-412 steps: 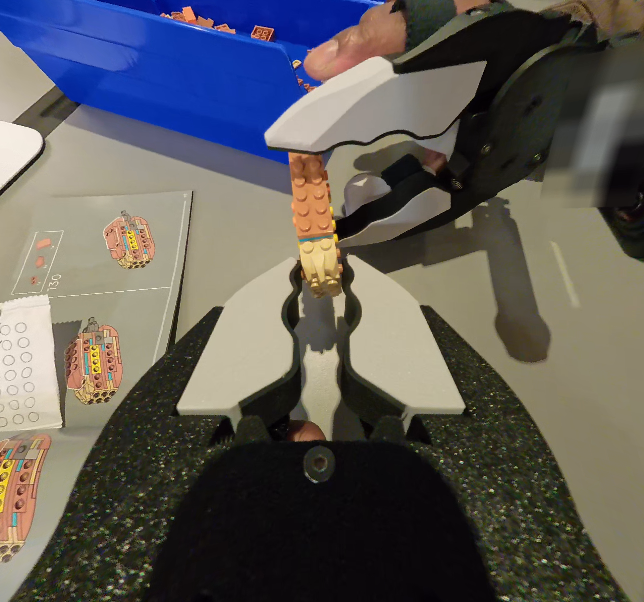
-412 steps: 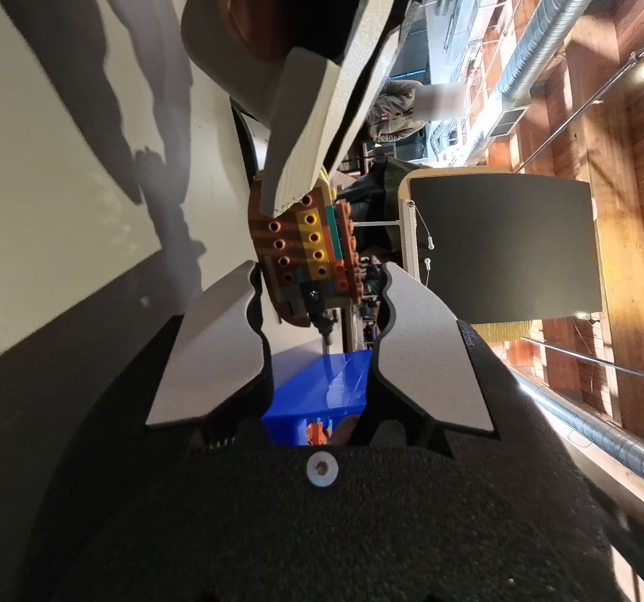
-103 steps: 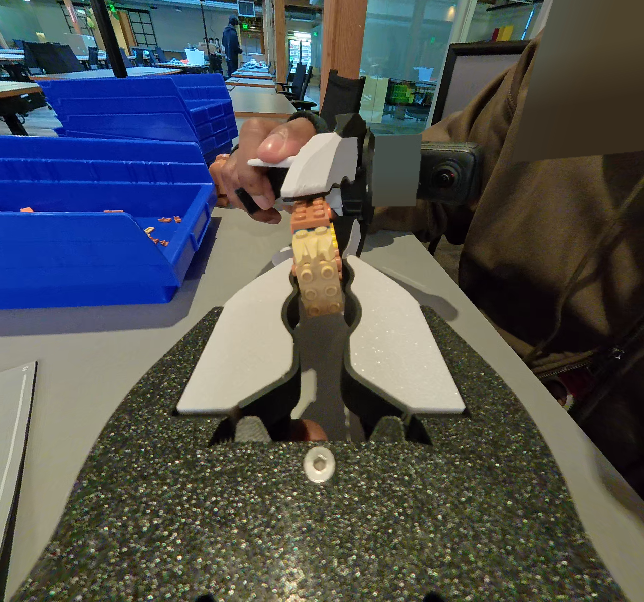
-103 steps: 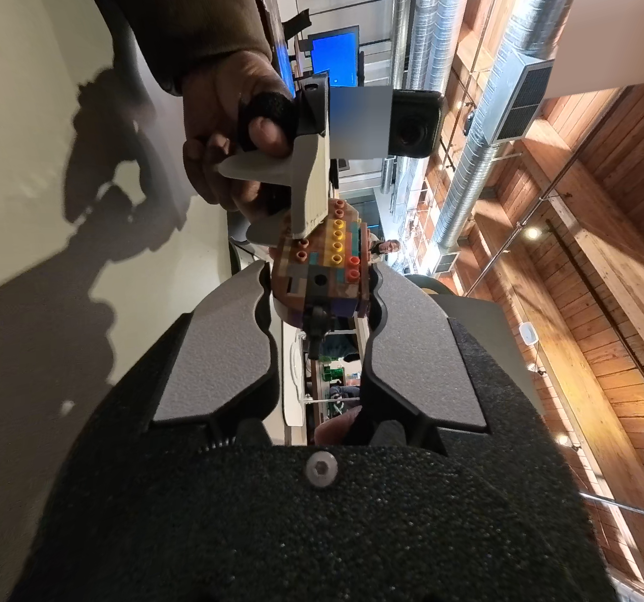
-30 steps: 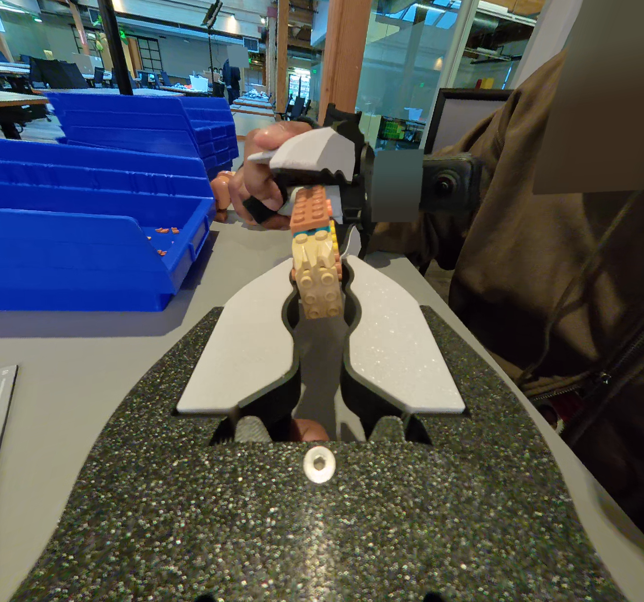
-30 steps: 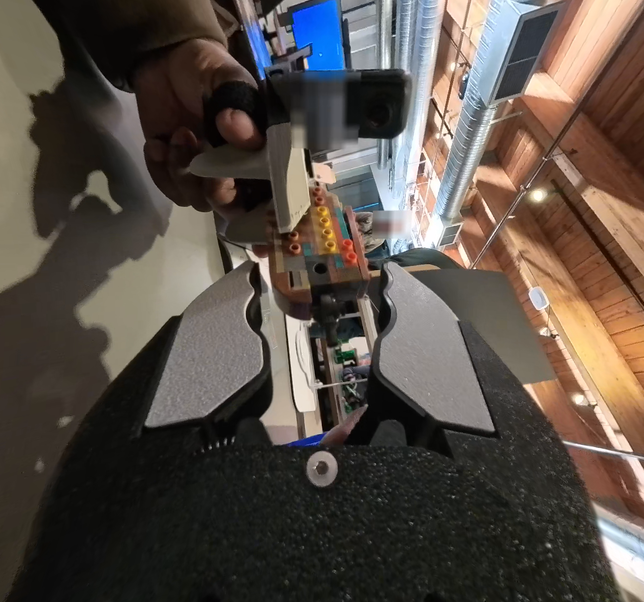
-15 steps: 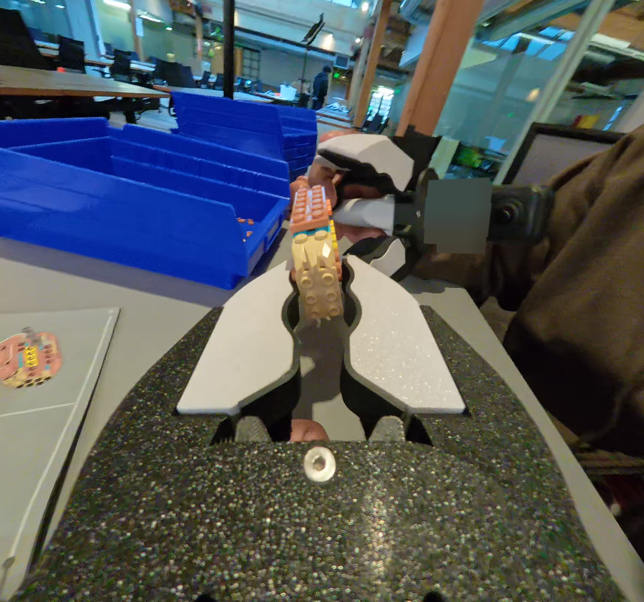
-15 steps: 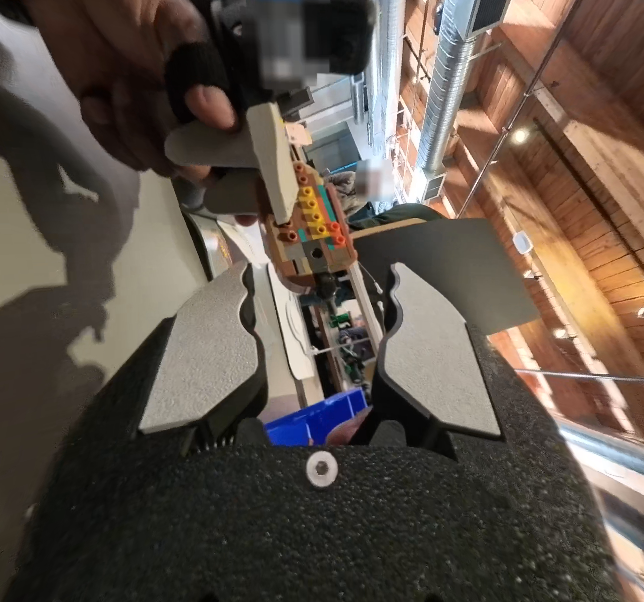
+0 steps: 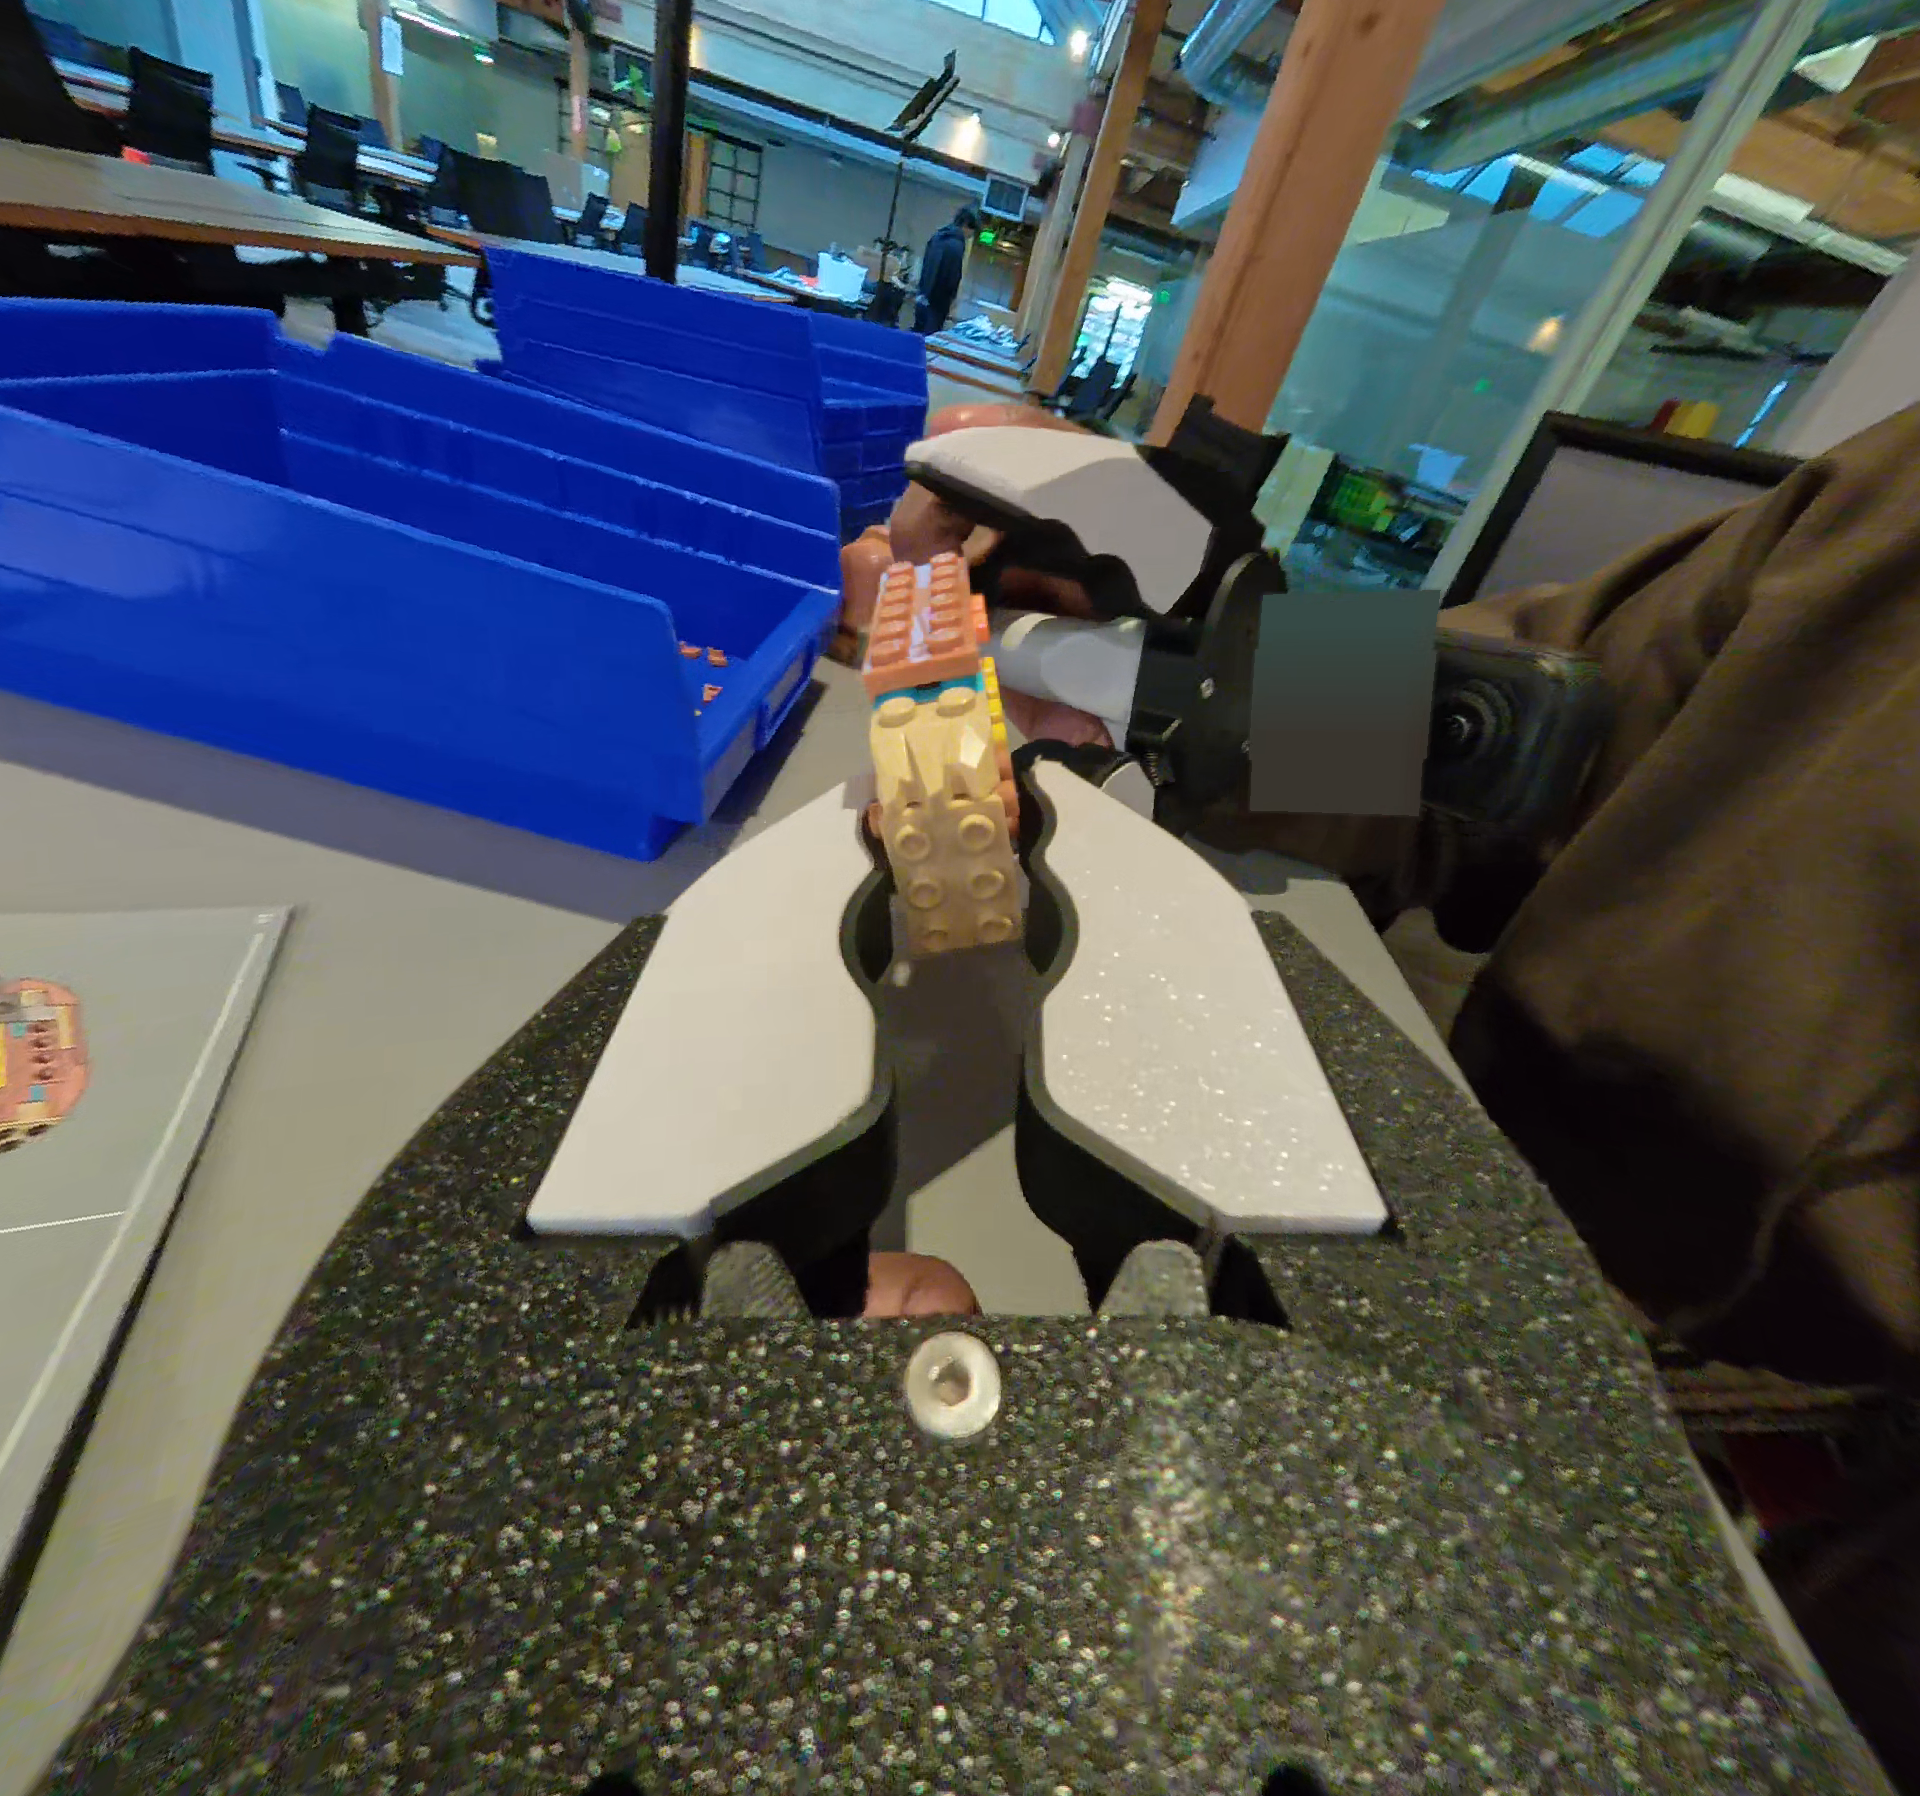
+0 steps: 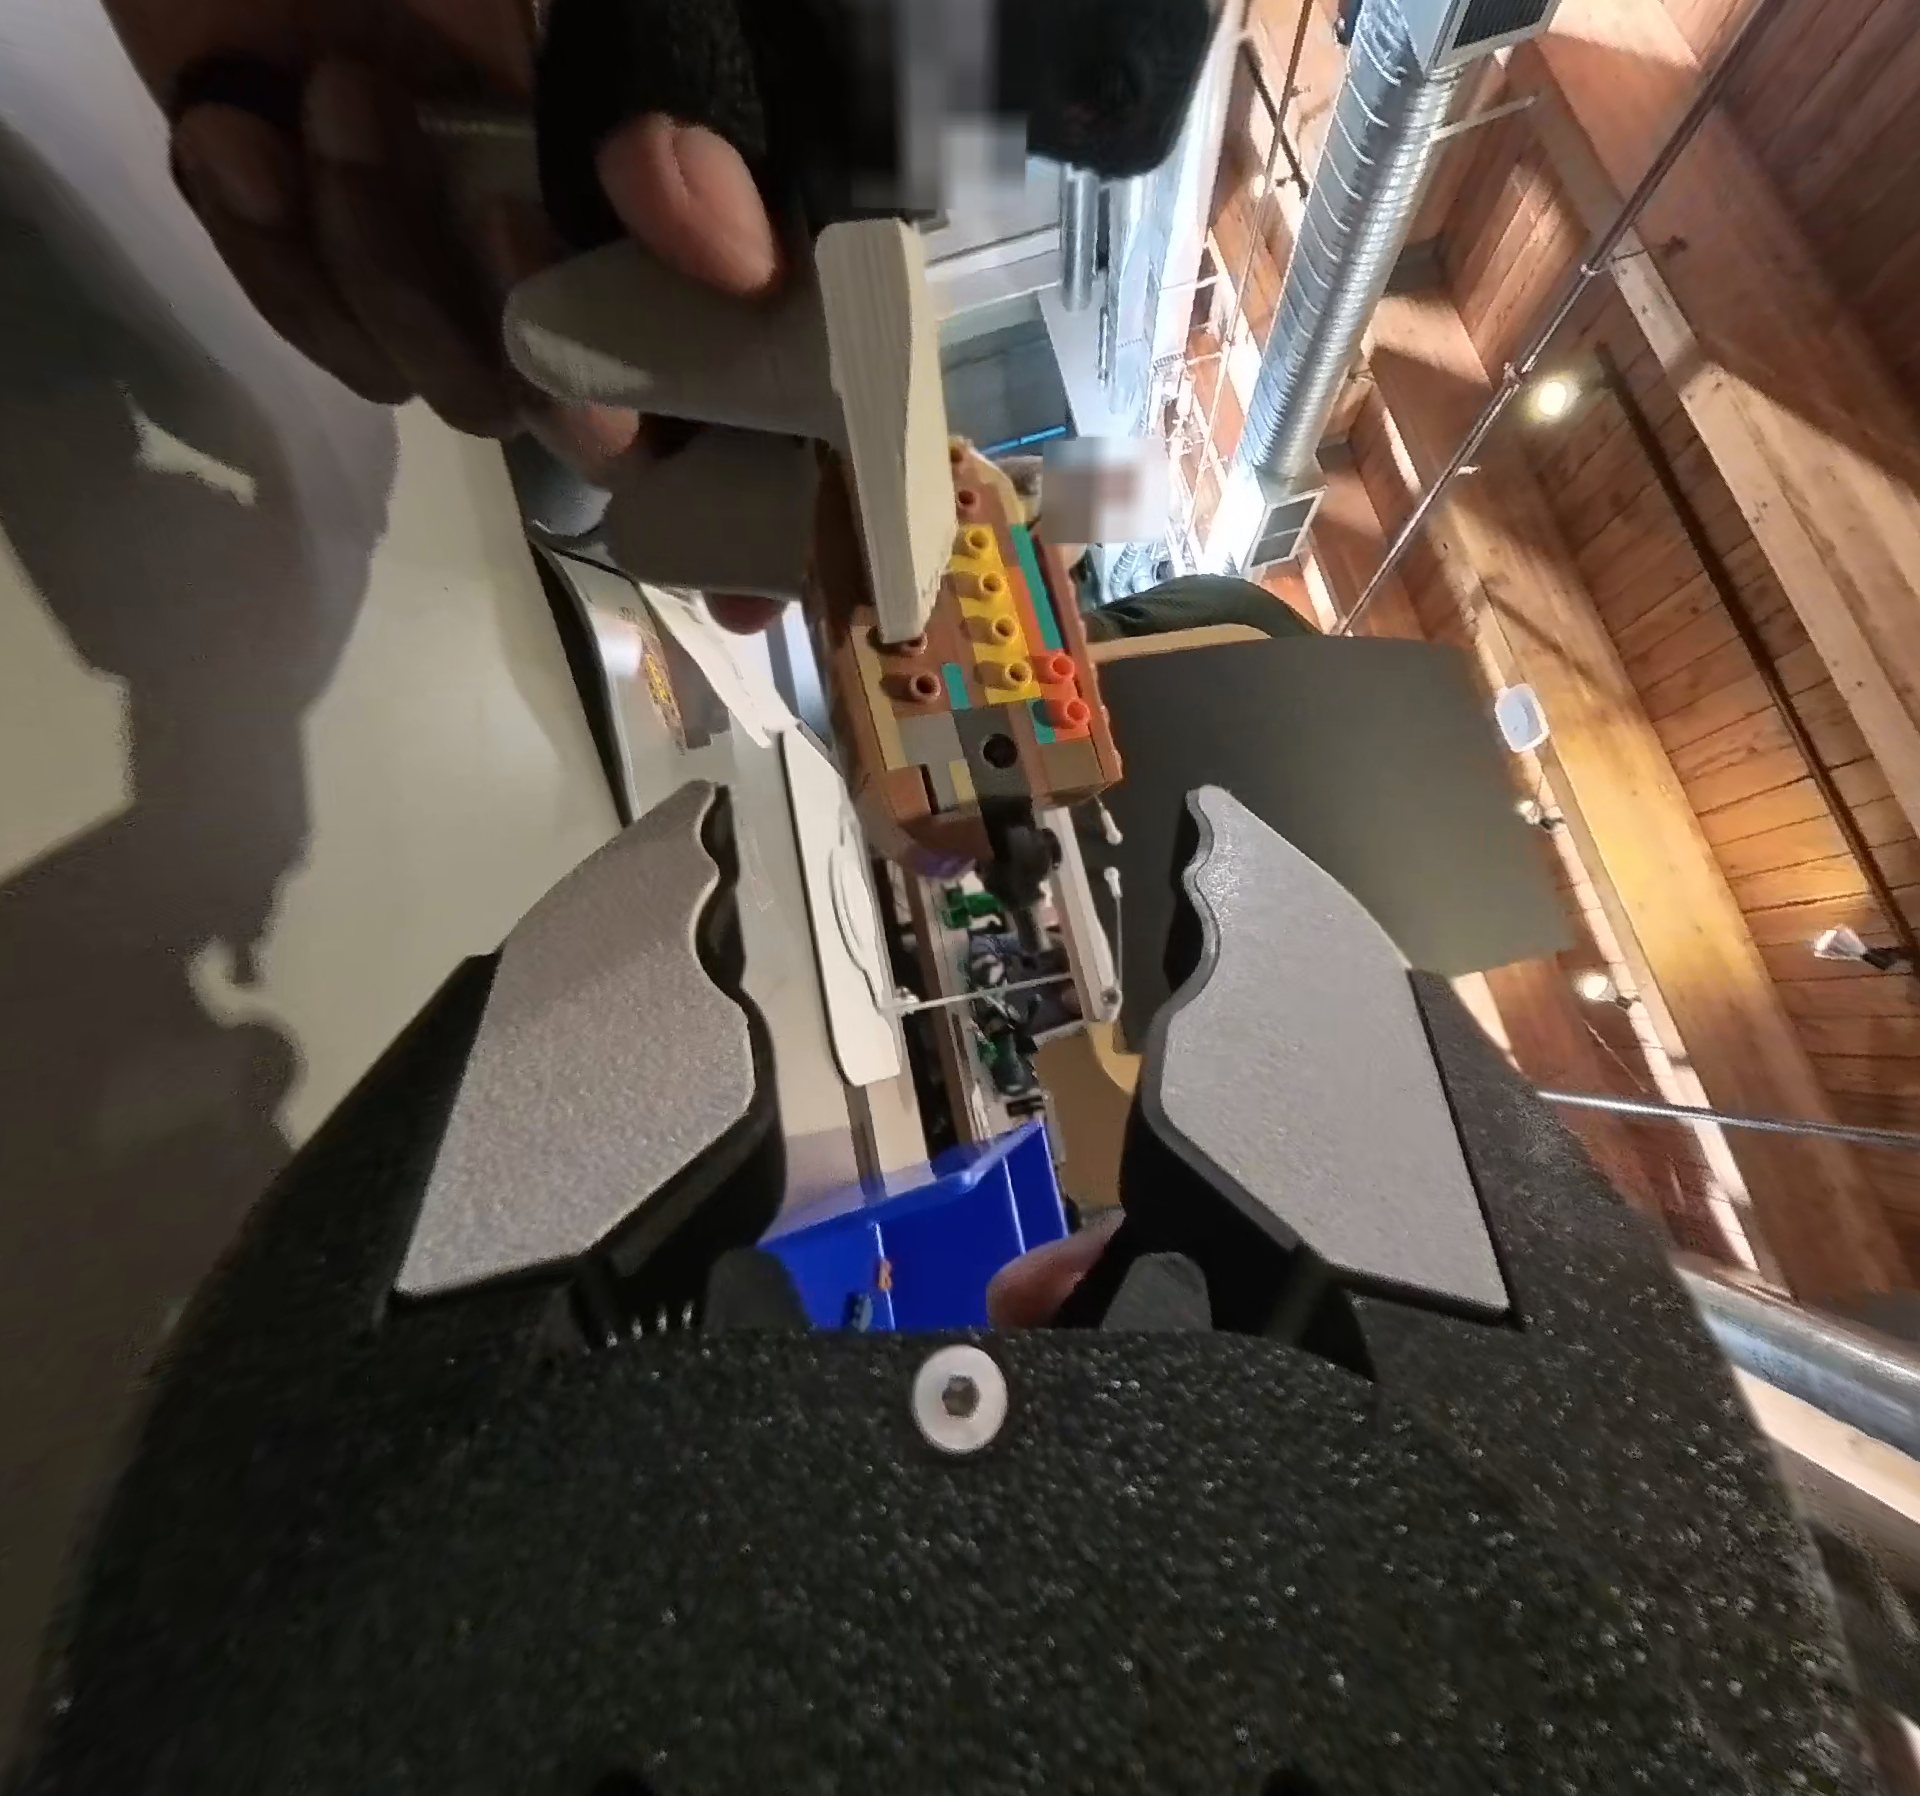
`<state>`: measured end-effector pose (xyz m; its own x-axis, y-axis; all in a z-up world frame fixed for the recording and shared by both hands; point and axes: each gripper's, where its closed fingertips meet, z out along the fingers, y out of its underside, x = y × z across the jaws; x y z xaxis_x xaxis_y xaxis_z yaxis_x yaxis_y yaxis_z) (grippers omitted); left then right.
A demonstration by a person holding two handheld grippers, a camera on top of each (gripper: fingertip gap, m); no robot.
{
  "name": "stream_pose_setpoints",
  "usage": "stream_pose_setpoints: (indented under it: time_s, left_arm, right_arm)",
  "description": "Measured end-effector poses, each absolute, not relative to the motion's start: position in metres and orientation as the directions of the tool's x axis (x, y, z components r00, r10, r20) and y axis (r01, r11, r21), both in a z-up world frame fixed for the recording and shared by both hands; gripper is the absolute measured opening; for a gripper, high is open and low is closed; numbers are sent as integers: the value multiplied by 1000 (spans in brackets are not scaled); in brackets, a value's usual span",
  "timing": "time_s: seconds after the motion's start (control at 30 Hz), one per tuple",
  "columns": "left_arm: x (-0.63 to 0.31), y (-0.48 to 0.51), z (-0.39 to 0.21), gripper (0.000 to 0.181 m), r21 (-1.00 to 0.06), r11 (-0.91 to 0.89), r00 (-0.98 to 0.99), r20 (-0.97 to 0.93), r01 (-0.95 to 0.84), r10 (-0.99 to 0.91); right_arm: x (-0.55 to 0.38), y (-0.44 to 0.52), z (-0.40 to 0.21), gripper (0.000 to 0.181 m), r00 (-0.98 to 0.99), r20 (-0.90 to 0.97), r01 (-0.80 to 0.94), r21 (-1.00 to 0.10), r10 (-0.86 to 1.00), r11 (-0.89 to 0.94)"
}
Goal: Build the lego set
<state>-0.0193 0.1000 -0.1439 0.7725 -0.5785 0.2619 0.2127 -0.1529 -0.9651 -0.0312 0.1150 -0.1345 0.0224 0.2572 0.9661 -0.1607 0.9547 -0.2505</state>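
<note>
Bright daylight, sharp; wide-angle edge distortion, hard shadows.

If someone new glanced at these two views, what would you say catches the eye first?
The lego model, a tan and orange stack, stands clamped in the left gripper at centre. Just beyond it, the right gripper hangs with jaws open. A blue bin with a few loose orange pieces sits on the grey table to the left.
</note>
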Motion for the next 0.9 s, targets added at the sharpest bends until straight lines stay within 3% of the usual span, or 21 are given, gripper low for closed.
stream_pose_setpoints:
  time_s: [0.2, 0.5, 0.9]
  left_arm:
    - [-22, 105, -152, 22, -972, -173, 817, 226, 157, -531]
    - [-20, 114, -162, 22, -973, -153, 916, -101, -172, -387]
    - [-16, 116, -159, 22, -943, -122, 911, -259, -311, -319]
  right_arm:
    - [-33, 116, -133, 81, 19, 969, -116, -243, 247, 963]
    - [-40, 119, -145, 76, 9, 996, 24, -89, 89, 996]
    - [-42, 117, -142, 60, 61, 998, 76, -9, 5, 997]
